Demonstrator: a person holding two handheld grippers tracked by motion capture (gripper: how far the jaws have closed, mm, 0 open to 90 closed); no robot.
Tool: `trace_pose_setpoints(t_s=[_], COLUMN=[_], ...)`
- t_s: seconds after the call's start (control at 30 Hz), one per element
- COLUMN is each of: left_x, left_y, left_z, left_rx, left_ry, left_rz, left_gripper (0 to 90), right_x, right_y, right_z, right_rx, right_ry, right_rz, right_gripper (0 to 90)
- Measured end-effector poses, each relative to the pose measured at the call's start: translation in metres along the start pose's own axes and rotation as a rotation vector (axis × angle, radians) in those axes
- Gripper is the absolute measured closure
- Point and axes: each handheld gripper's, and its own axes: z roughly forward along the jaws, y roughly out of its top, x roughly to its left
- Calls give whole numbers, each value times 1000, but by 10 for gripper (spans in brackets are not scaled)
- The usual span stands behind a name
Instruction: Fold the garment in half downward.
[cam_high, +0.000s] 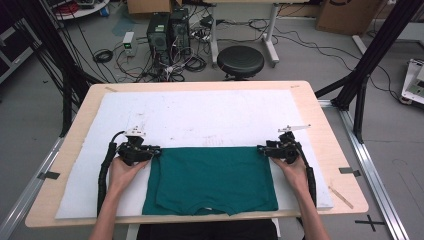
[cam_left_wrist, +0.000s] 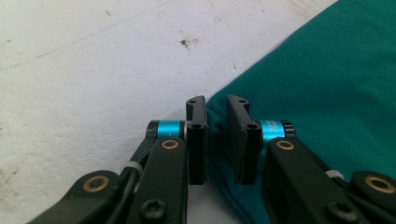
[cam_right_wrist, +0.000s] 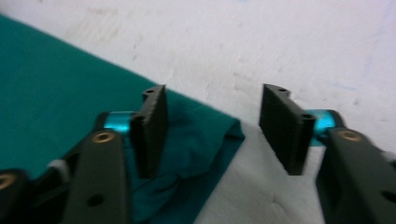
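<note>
Seen from the high view, 2 forearms entering from the bottom edge, each hand wrapped round a black gripper. Between them, a folded green garment (cam_high: 211, 180) lying flat on the white sheet (cam_high: 200, 117) that covers the wooden table (cam_high: 327, 150), near edge of the cloth close to the table's front, far edge straight across. At the garment's far left corner, the left gripper (cam_high: 156, 150), held by the left hand (cam_high: 125, 169), cable looping out to the side. In the left gripper view, left gripper (cam_left_wrist: 216, 140) jaws drawn narrow with a small gap, the corner of the green garment (cam_left_wrist: 322, 88) lying in that gap; whether the cloth is actually pinched, cannot tell. At the garment's far right corner, the right gripper (cam_high: 261, 149), held by the right hand (cam_high: 294, 170). In the right gripper view, right gripper (cam_right_wrist: 212, 133) jaws spread wide, the rumpled corner of the green garment (cam_right_wrist: 56, 98) reaching past one jaw and ending short of the other, white sheet (cam_right_wrist: 280, 42) beneath. Farther off, beyond the table, a round black stool (cam_high: 240, 61), 2 computer towers (cam_high: 168, 31) and tangled cables on the grey floor.
</note>
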Motion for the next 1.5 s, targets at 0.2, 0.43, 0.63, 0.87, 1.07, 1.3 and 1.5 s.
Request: trace_pose_setpoints(t_s=[0.2,0.43,0.63,0.87,1.07,1.3,1.5], left_x=[-4,-9,-2,6,10,9,1], left_y=[1,9,17,25,26,26,29], left_z=[0,7,18,28,30,23,6], left_rx=[3,-22,-43,-71,-86,-103,-116], left_ry=[23,113,137,151,148,165,155], left_rz=[21,41,8,-20,-19,-26,2], left_gripper=[789,809,809,808,806,569,417], right_x=[8,10,2,-5,-9,-7,-1], right_y=[0,7,18,31,33,33,29], right_z=[3,5,15,23,28,23,5], right_rx=[17,-12,-17,-17,-28,-45,-88], right_ry=[13,-70,-124,-178,-193,-212,-213], right_rz=[-50,-68,-57,-50,-42,-30,3], right_gripper=[797,830,829,826,817,530,321])
